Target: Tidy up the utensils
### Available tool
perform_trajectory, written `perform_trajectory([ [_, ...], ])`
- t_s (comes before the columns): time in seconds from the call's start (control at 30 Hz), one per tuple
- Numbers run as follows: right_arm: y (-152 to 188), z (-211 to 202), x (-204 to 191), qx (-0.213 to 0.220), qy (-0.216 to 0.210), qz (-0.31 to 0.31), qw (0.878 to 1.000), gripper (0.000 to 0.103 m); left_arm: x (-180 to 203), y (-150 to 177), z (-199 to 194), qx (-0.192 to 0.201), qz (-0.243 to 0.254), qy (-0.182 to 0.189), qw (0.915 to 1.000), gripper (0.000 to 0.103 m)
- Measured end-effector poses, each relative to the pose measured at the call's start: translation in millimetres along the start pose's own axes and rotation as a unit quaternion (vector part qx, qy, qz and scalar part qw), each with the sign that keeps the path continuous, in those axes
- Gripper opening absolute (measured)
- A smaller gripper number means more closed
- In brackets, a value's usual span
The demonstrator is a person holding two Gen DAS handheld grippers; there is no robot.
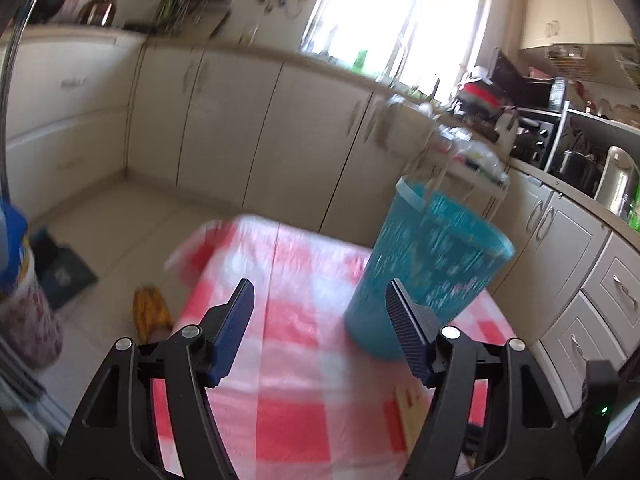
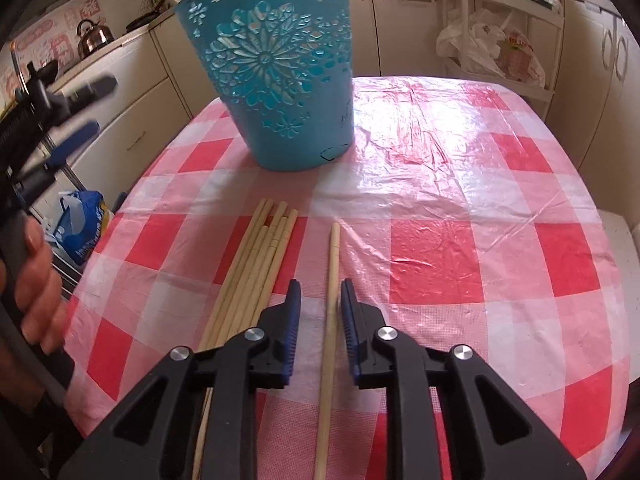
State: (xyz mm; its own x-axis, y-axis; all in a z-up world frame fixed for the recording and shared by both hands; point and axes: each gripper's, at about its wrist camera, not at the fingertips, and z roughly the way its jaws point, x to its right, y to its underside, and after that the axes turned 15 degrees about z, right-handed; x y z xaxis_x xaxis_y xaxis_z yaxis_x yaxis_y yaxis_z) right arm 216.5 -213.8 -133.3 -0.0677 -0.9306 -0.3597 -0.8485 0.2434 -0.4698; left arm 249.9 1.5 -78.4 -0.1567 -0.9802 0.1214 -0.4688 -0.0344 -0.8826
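Observation:
A teal cut-out basket (image 2: 280, 76) stands upright on the red-and-white checked table (image 2: 460, 200). In front of it lie a bundle of several wooden chopsticks (image 2: 256, 264) and one single chopstick (image 2: 330, 312) apart to their right. My right gripper (image 2: 320, 300) is open, its jaws either side of the single chopstick and not closed on it. My left gripper (image 1: 320, 300) is open and empty above the table, left of the basket (image 1: 428, 264). It also shows in the right wrist view (image 2: 86, 108), held by a hand at the left edge.
Cream kitchen cabinets (image 1: 240, 120) run behind the table. A white rack with plastic bags (image 2: 500, 40) stands at the back right. A blue bag (image 2: 80, 224) sits on the floor left of the table. A kettle (image 2: 94, 36) is on the counter.

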Motion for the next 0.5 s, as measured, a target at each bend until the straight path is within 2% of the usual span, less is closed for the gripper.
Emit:
perform_trajectory([
  [0.17, 3, 1, -9, 0.002, 0.032, -0.04, 0.999, 0.017, -16, 27, 7, -0.022, -0.043, 0.017, 0.9987, 0.065],
  [0.27, 5, 0, -12, -0.001, 0.04, -0.061, 0.997, 0.006, -25, 33, 14, -0.035, -0.073, 0.03, 0.9963, 0.065],
  [0.3, 5, 0, -11, -0.002, 0.038, -0.058, 0.998, 0.006, -30, 35, 15, -0.037, -0.086, 0.033, 0.9951, 0.065],
  [0.4, 0, -7, 2, -0.009, 0.005, -0.009, 1.0, 0.006, -33, 35, 18, -0.036, -0.104, 0.038, 0.9932, 0.065],
  [0.5, -10, -31, 13, 0.019, -0.043, 0.035, 0.998, 0.006, -30, 35, 21, -0.04, -0.1, 0.041, 0.9933, 0.066],
])
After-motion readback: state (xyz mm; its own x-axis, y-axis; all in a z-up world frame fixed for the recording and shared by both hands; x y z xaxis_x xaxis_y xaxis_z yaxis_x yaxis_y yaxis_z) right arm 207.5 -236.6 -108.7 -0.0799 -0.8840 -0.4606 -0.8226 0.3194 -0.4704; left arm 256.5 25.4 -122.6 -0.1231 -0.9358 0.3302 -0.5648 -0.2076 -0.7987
